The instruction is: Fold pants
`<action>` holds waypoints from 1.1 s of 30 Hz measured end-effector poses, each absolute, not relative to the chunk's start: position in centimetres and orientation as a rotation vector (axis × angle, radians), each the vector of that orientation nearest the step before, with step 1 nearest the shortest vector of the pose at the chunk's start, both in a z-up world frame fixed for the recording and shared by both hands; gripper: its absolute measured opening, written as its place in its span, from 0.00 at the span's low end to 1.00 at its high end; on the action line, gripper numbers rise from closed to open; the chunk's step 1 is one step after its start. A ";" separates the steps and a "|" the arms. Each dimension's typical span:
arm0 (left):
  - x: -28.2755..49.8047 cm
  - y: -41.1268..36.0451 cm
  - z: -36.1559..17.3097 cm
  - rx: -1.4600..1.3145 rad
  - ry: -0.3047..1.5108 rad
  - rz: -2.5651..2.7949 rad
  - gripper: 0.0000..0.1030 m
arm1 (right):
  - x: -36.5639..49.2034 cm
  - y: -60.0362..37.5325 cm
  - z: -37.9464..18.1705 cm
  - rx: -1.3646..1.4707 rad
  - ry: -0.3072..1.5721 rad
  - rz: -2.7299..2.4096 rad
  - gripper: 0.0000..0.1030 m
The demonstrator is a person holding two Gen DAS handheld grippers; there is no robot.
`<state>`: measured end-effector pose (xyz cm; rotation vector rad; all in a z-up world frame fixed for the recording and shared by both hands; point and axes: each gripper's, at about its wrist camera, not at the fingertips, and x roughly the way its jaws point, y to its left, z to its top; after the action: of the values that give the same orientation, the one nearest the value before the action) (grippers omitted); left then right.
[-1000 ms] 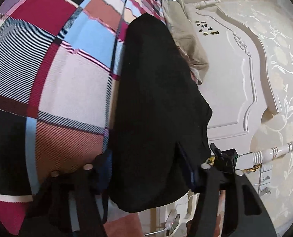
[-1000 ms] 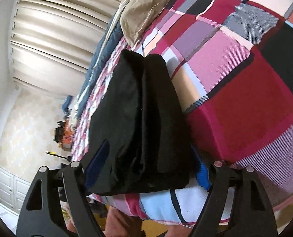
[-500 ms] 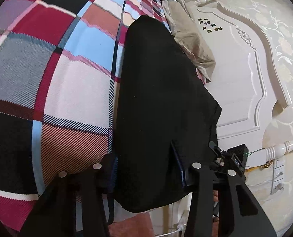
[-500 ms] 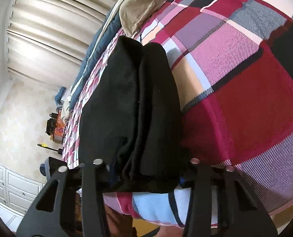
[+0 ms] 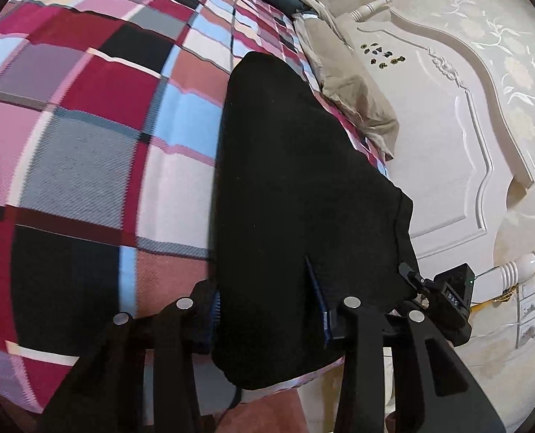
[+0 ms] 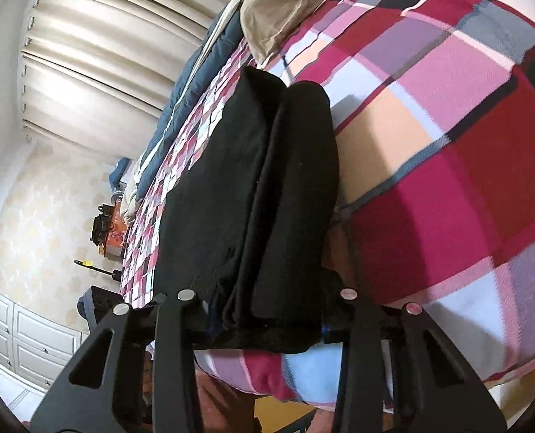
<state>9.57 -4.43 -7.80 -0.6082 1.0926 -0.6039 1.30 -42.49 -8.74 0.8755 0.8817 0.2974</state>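
Observation:
Black pants [image 5: 296, 180] lie folded into a long narrow stack on the plaid bedspread [image 5: 87, 144], their near end at the bed's edge. In the left wrist view my left gripper [image 5: 267, 310] has that end between its blue pads [image 5: 215, 310]; the jaws are closing and the pads press into the cloth. The right wrist view shows the same pants [image 6: 260, 180] as stacked layers. My right gripper [image 6: 267, 321] is shut on the stack's near end, one finger on each side.
A beige cloth [image 5: 357, 97] lies past the pants by the white carved headboard [image 5: 447, 144]. A small black device [image 5: 451, 299] sits right of my left gripper. Curtains [image 6: 105, 54], a blue duvet [image 6: 195, 72] and white cabinets [image 6: 22, 342] show beyond the bed.
Both grippers' jaws have come in onto the pants' near end, the right from wide apart. The left view has rolled a little.

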 end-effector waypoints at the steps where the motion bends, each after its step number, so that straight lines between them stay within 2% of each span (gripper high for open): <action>1: 9.6 -4.2 -7.8 -0.610 1.090 -0.601 0.39 | 1.5 -42.3 -8.8 0.876 0.882 0.302 0.36; 27: 7.0 5.0 -7.4 -0.672 1.032 -0.474 0.39 | 4.9 -35.0 -9.1 0.841 0.931 0.443 0.36; 30: 6.9 4.8 -7.5 -0.659 1.027 -0.476 0.40 | 4.7 -35.2 -9.8 0.838 0.944 0.416 0.36; 33: 6.8 4.7 -7.4 -0.647 1.020 -0.490 0.46 | 4.1 -35.8 -10.6 0.880 0.936 0.409 0.38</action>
<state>6.76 4.70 -7.38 -0.6470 1.0202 -0.4896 4.05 -35.76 -10.63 0.8801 0.9356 0.4088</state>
